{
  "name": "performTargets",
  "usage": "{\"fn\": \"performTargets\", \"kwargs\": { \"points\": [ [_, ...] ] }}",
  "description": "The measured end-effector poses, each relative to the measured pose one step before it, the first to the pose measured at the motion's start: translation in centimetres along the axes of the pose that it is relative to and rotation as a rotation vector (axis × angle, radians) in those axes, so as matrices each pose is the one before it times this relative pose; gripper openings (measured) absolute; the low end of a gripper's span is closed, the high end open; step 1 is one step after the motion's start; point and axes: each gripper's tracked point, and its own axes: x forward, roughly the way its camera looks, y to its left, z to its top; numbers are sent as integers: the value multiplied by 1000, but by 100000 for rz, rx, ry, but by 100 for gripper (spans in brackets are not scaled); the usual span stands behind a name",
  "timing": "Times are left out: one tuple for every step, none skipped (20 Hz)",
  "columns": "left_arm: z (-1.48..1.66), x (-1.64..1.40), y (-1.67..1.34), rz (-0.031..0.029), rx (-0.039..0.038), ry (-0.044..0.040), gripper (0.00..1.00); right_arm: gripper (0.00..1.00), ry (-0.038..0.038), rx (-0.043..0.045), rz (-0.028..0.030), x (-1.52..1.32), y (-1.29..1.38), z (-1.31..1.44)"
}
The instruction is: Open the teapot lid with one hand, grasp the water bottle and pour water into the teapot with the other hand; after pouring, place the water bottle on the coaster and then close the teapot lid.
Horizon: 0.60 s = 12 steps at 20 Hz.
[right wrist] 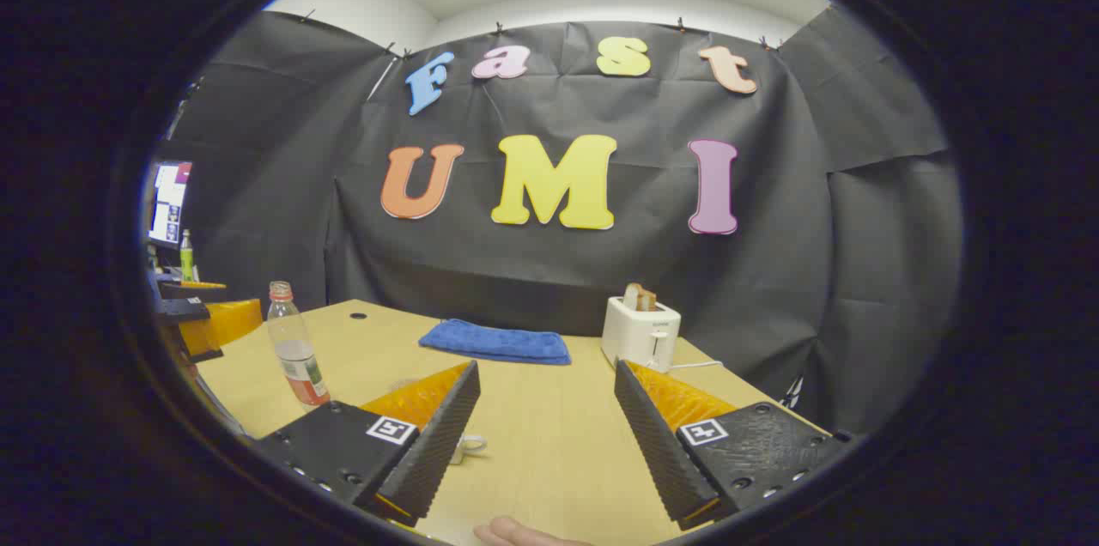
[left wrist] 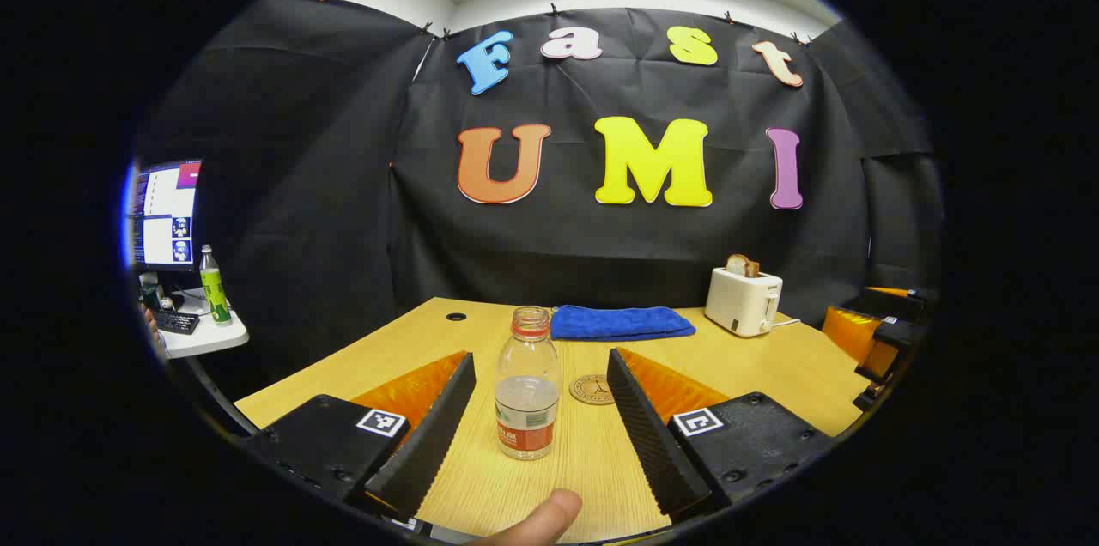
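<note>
A clear water bottle (left wrist: 526, 396) with a red cap ring and red label stands upright on the wooden table (left wrist: 773, 366), about a third full. It sits in the gap of my open left gripper (left wrist: 539, 355), and neither finger touches it. A round cork coaster (left wrist: 594, 389) lies just behind and right of the bottle. In the right gripper view the bottle (right wrist: 294, 346) stands at the far left. My right gripper (right wrist: 546, 367) is open over bare table. A small pale glassy piece (right wrist: 468, 445) peeks from behind its left finger; I cannot tell what it is.
A folded blue towel (left wrist: 620, 323) lies at the back of the table, and a white toaster (left wrist: 743, 300) with toast stands to its right. The other gripper (left wrist: 884, 331) shows at the right edge. A side desk with a monitor (left wrist: 163, 215) and a green bottle (left wrist: 213, 286) is at the left.
</note>
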Motion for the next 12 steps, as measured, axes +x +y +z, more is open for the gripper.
{"fn": "performTargets", "kwargs": {
  "points": [
    [-361,24,-259,-311,1349,918,97,95,-888,308,-748,-29,-378,227],
    [-215,15,-221,-332,1618,296,97,97,-544,209,-871,-16,-296,204],
    [102,-23,-138,-2,690,-232,97,95,-230,197,-420,29,-206,-14],
    [15,9,-228,-468,17,-42,97,95,61,309,-139,12,-91,51],
    [-105,-100,-395,-1127,-230,300,97,95,168,141,97,-44,41,-67],
    [21,-81,-127,-526,-204,-166,97,95,-23,-80,46,-10,61,30],
    [192,-134,31,-255,94,-608,97,95,-114,-232,70,-37,72,12],
    [243,10,-24,45,15,-882,97,95,-26,-254,337,-38,134,9],
    [114,7,-13,-314,128,-427,97,95,103,-310,278,30,133,-85],
    [43,-52,90,-357,92,-365,97,95,185,-357,73,75,104,-54],
    [41,-12,-40,-172,143,-17,96,95,380,-373,101,-61,30,-237],
    [-152,79,120,-4,-79,322,97,95,335,-206,237,43,135,-93]
  ]
}}
